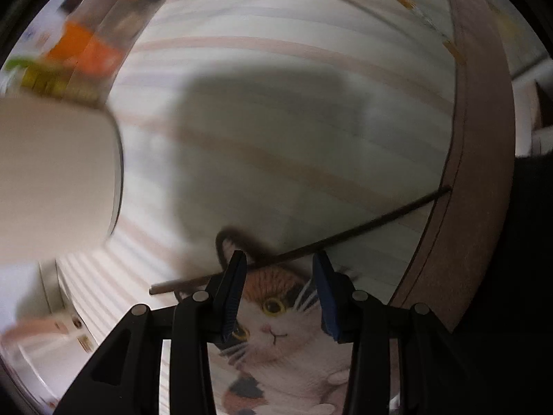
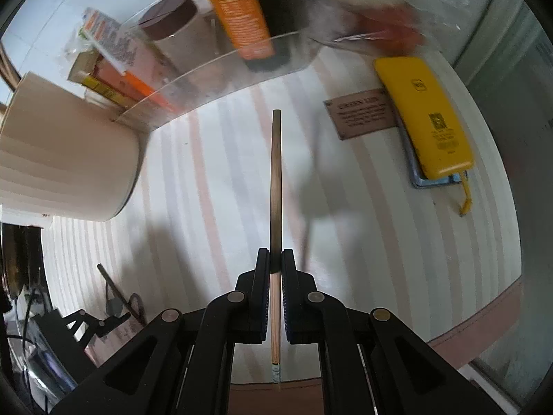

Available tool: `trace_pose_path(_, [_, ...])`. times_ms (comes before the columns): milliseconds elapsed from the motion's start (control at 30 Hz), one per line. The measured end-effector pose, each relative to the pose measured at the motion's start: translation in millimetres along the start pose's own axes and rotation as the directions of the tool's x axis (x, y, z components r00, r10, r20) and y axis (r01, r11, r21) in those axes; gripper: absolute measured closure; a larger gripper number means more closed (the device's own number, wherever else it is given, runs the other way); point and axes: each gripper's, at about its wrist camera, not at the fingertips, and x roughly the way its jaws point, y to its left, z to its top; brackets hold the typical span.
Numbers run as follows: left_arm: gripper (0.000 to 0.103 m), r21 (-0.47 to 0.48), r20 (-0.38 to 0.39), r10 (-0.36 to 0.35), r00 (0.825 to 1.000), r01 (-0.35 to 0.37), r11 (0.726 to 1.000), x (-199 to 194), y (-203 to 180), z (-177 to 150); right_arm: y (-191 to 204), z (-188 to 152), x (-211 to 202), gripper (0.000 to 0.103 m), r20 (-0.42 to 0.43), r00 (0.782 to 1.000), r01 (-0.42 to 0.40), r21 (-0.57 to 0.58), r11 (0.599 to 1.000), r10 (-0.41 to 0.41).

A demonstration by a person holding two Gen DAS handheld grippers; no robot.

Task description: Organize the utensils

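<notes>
My left gripper (image 1: 280, 263) is open, its fingers on either side of a dark chopstick (image 1: 363, 226) that lies on the striped cloth over a cat picture (image 1: 276, 314). The beige cup (image 1: 55, 180) stands to the left. My right gripper (image 2: 275, 263) is shut on a wooden chopstick (image 2: 275, 173), held above the cloth and pointing away. The beige cup (image 2: 65, 155) is at the left in this view. The left gripper (image 2: 100, 321) and the dark chopstick (image 2: 107, 276) show at the lower left.
A clear tray (image 2: 214, 62) with an orange tube (image 2: 238, 10), boxes and a brown-lidded jar stands at the back. A yellow phone-like case (image 2: 425, 117) and a brown label (image 2: 363, 112) lie at the right. The cloth's brown border (image 1: 484, 159) runs along the table edge.
</notes>
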Motion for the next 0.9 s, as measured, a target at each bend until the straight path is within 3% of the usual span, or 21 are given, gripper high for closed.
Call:
trace_pose_path(33, [0.068, 0.020, 0.000, -0.005, 1.000, 0.005, 1.000, -0.4, -1.3, 4.6, -3.6, 0.4, 1.0, 0.096, -0.003, 1.000, 0.002, 0.008, 1.000, -0.002])
trace_pose_path(100, [0.082, 0.044, 0.002, -0.046, 0.999, 0.046, 0.998, -1.2, -1.9, 12.4, -10.1, 0.4, 3.5, 0.096, -0.009, 1.000, 0.002, 0.023, 1.000, -0.002])
trace_pose_path(200, [0.090, 0.034, 0.000, -0.046, 0.999, 0.046, 0.998, -1.8, -0.7, 22.2, -18.8, 0.8, 9.9, 0.096, -0.024, 1.000, -0.005, 0.047, 0.999, 0.006])
trace_pose_path(333, [0.095, -0.155, 0.004, -0.071, 0.997, 0.071, 0.985, -1.6, 20.2, 32.6, -29.5, 0.5, 20.0, 0.096, -0.042, 0.999, -0.013, 0.082, 0.997, 0.017])
trace_pose_path(400, [0.100, -0.339, 0.009, -0.108, 0.994, 0.105, 0.935, -1.4, 37.4, 29.6, -34.2, -1.4, 22.9, 0.096, -0.051, 0.998, -0.022, 0.096, 0.995, 0.027])
trace_pose_path(433, [0.100, -0.426, 0.012, -0.134, 0.991, 0.126, 0.896, 0.0, 45.8, 25.5, -34.8, -2.2, 24.4, 0.096, -0.053, 0.998, -0.025, 0.100, 0.995, 0.030])
trace_pose_path(500, [0.100, -0.611, 0.029, -0.203, 0.979, 0.178, 0.771, 4.9, 62.9, 9.6, -34.9, -1.6, 27.4, 0.096, -0.057, 0.998, -0.033, 0.107, 0.994, 0.039])
trace_pose_path(567, [0.100, -0.702, 0.046, -0.257, 0.965, 0.214, 0.679, 11.0, 68.9, -4.6, -32.9, 0.4, 30.0, 0.096, -0.059, 0.997, -0.044, 0.108, 0.993, 0.051])
trace_pose_path(600, [0.099, -0.709, 0.045, -0.259, 0.965, 0.213, 0.673, 12.2, 66.8, -8.0, -32.0, 0.8, 30.4, 0.096, -0.059, 0.997, -0.050, 0.106, 0.993, 0.056])
trace_pose_path(633, [0.099, -0.703, 0.039, -0.243, 0.969, 0.200, 0.683, 11.3, 65.2, -10.7, -29.5, 2.1, 31.0, 0.096, -0.059, 0.996, -0.056, 0.102, 0.993, 0.062])
trace_pose_path(667, [0.098, -0.674, 0.037, -0.210, 0.977, 0.180, 0.717, 8.0, 63.0, -13.9, -27.2, 2.7, 30.7, 0.096, -0.058, 0.996, -0.058, 0.098, 0.994, 0.064])
trace_pose_path(733, [0.097, -0.554, 0.022, -0.112, 0.993, 0.105, 0.826, -2.8, 46.9, -9.1, -21.3, 5.0, 30.0, 0.096, -0.054, 0.996, -0.064, 0.079, 0.995, 0.068])
trace_pose_path(800, [0.091, -0.416, 0.010, -0.078, 0.997, 0.075, 0.906, -6.9, 33.3, 0.0, -16.3, 6.3, 29.4, 0.096, -0.052, 0.996, -0.067, 0.063, 0.996, 0.071])
trace_pose_path(900, [0.080, -0.247, -0.036, -0.043, 0.998, 0.032, 0.969, -2.0, 15.8, 16.8, -13.7, 7.1, 33.2, 0.096, -0.074, 0.994, -0.073, 0.050, 0.996, 0.077])
